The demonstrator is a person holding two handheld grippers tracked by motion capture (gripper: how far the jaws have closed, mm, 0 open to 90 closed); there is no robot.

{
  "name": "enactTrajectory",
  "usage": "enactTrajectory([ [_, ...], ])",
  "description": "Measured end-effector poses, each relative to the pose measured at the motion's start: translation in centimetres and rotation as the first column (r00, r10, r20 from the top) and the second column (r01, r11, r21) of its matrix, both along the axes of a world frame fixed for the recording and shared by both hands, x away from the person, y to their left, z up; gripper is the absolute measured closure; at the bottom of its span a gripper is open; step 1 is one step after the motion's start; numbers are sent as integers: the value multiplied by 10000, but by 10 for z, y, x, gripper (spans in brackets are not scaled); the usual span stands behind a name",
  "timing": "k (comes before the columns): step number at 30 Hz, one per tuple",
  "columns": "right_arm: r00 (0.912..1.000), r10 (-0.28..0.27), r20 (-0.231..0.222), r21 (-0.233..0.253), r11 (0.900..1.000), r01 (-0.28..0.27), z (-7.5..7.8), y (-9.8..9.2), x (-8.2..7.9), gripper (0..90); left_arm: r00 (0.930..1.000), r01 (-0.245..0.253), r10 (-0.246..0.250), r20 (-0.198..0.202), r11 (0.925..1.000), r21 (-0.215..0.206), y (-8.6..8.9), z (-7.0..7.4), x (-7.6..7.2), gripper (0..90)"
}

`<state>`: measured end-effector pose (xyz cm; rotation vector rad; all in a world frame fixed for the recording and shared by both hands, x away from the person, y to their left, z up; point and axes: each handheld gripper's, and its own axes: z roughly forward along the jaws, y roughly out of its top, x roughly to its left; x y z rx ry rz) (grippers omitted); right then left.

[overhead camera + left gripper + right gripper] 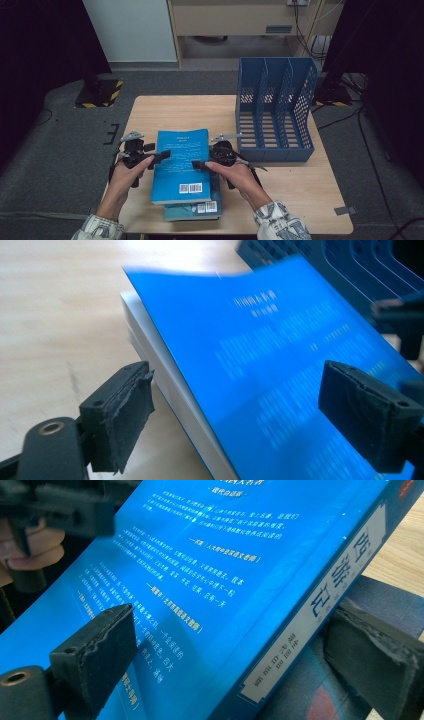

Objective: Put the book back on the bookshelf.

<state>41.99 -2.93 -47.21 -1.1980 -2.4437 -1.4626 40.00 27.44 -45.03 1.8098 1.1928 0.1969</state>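
Books are stacked at the table's (300, 200) near edge, the top book (180, 165) lying on a darker one (192, 210) beside the blue rack (275, 115). Both grippers, left (162, 156) and right (197, 165), are spread open astride its long edges, neither yet clamped. A level lift is best obtained if both are closed squarely and together.

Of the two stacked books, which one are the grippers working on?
The upper, bright blue book: both grippers' open jaws straddle its opposite edges. The darker book lies beneath it, showing at the near edge.
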Motion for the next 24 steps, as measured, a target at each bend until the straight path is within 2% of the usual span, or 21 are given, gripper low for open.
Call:
enactTrajectory([
  [3, 10000, -11, -6, -7, 10000, 11, 0, 0, 0, 71, 9999, -41, 41, -132, 10000, -4, 4, -4, -5, 116],
  [4, 10000, -14, -12, -5, 10000, 14, 0, 0, 0, 70, 9997, -50, 47, -244, 9999, -135, 6, -8, -6, 107],
  [5, 10000, -13, -6, -10, 10000, 13, 0, 0, 0, 70, 9991, -70, 69, -425, 10000, -15, 7, -12, -6, 98],
  [6, 10000, -18, -12, -10, 10000, 18, 0, 0, 0, 70, 9988, -11, 7, -490, 10000, -91, 8, -16, -6, 93],
  [10, 10000, -12, -8, -26, 10000, 12, 0, 0, 0, 70, 9945, 540, -610, -849, 9951, -826, 9, -25, -4, 48],
  [13, 10000, -13, -15, -25, 10000, 13, 0, 0, 0, 70, 9818, 1164, -1348, -1339, 9837, -1368, 3, -30, -2, 39],
  [16, 10000, -10, 4, -34, 10000, 10, 0, 1, 0, 70, 9758, 1297, -1532, -1562, 9800, -1510, 0, -33, 1, 0],
  [20, 10000, -23, -35, -49, 10000, 23, 1, 1, 0, 70, 9754, 1310, -1540, -1578, 9804, -1470, 2, -32, 1, 9],
  [24, 10000, 24, -92, -164, 9999, -26, 3, 2, 1, 77, 9835, 1035, -1173, -1380, 9893, -1029, 3, -21, -2, 110],
])
